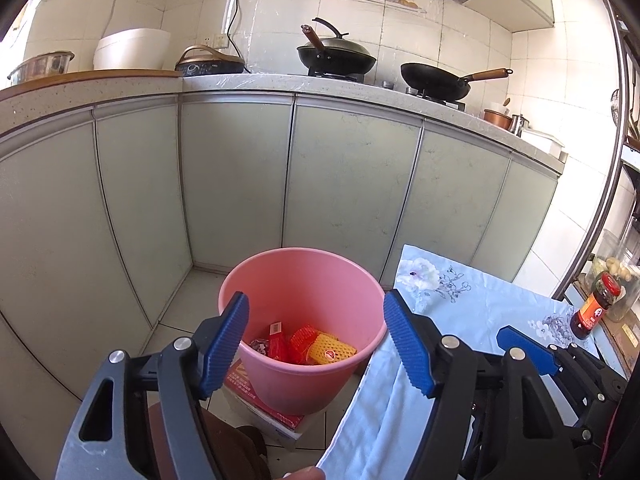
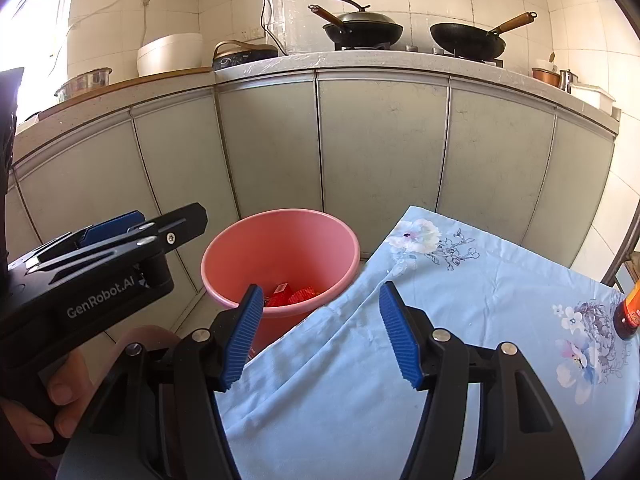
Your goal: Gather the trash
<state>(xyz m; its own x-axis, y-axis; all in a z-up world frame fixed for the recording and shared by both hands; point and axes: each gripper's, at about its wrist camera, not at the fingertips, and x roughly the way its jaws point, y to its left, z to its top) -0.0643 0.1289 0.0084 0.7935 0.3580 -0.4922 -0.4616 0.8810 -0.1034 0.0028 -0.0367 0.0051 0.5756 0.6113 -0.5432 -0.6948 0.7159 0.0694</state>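
A pink bucket stands on the floor against the cabinet fronts, its base on a cardboard box. Inside lie red wrappers and a yellow foam net. My left gripper hangs above the bucket's near rim, open, with nothing between its blue pads. In the right wrist view the bucket and its red wrappers sit left of a blue flowered tablecloth. My right gripper is open and empty over the cloth's edge. A hand holds the left gripper beside it.
Grey-green cabinet doors run behind the bucket under a counter with two black woks, a white rice cooker and a metal pot. A red-capped sauce bottle stands at the table's right end. Pale floor tiles surround the bucket.
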